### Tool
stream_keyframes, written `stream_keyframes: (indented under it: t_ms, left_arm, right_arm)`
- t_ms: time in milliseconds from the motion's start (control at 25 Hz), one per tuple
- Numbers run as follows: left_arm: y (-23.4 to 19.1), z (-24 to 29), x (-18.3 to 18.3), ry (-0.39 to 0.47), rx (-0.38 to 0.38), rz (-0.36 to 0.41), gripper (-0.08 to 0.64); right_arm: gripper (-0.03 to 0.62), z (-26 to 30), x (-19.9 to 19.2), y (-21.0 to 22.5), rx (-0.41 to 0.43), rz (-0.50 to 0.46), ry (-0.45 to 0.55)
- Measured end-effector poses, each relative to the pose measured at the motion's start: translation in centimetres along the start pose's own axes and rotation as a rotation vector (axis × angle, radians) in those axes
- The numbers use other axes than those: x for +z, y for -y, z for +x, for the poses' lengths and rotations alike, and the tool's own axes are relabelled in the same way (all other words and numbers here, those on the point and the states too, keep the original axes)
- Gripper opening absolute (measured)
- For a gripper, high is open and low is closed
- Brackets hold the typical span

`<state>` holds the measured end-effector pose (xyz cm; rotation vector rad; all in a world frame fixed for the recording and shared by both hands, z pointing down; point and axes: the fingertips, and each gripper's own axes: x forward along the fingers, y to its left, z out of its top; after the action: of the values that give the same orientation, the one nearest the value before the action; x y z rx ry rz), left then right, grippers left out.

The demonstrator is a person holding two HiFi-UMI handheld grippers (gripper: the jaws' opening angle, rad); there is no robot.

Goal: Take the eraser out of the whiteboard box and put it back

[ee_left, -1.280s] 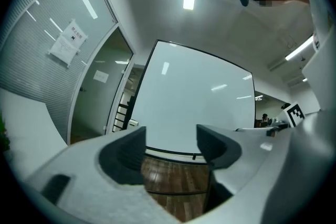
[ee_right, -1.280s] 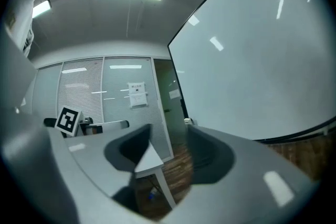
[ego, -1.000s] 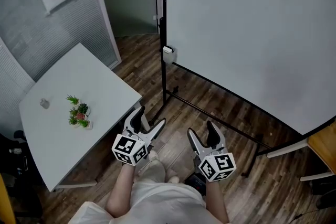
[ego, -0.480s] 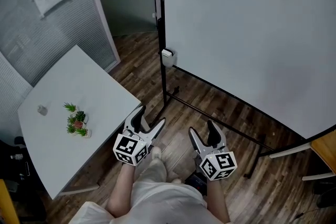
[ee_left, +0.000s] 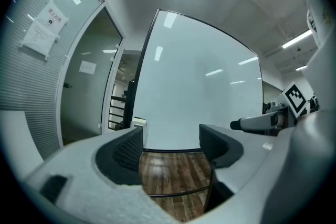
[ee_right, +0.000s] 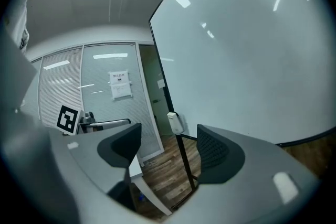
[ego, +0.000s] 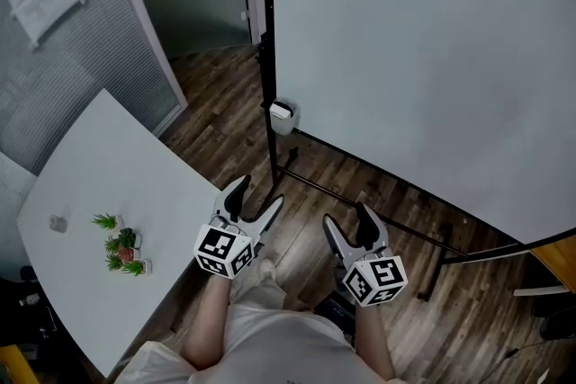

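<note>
The whiteboard box (ego: 282, 114) is hanging on the black upright post (ego: 267, 49) at the left edge of the whiteboard (ego: 423, 58), far from both grippers. By the task the eraser is sitting inside it (a dark patch is showing at the box's open top, too small to be sure of).

The left gripper (ego: 256, 195) is carrying nothing. Its jaws are spread wide and closing slightly, with only floor showing between them. The right gripper (ego: 347, 220) is likewise empty, its jaws standing apart.

An eraser of this kind is probably going to feel light, with a stiff back and a soft felt face, neither fragile nor slippery. Pinching it across its narrow sides near the top looks like the best hold, so that it is sliding straight up and out of the box without tipping.

The box itself looks small and thin-walled, so a jaw pushing against its rim may be knocking it askew on the post.

Open wooden floor (ego: 225, 94) is lying between the person and the box. The white surface (ego: 117, 184) is crowding the left, its near corner just beside the left gripper. The stand's low foot bar (ego: 360, 211) is running across the floor ahead, so stepping in needs care.
</note>
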<state>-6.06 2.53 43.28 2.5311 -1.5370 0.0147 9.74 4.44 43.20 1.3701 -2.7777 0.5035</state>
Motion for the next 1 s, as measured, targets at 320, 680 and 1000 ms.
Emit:
stream_keyframes:
  t_ms: [320, 680, 1000]
  left_arm:
    - [-5.3, 4.9, 1.0, -0.002, -0.081, 0.002, 0.314]
    - [-8.1, 7.7, 1.4, 0.015, -0.166, 0.009, 0.313]
    - [-8.7, 9.1, 1.6, 0.013, -0.193, 0.017, 0.314]
  right_arm:
    - [0.327, 6.8, 0.6, 1.1, -0.056, 0.024, -0.002]
    - [0.328, 10.1, 0.7, 0.9, -0.109, 0.030, 0.015]
    - [0.328, 11.1, 1.6, 1.1, -0.136, 0.022, 0.029]
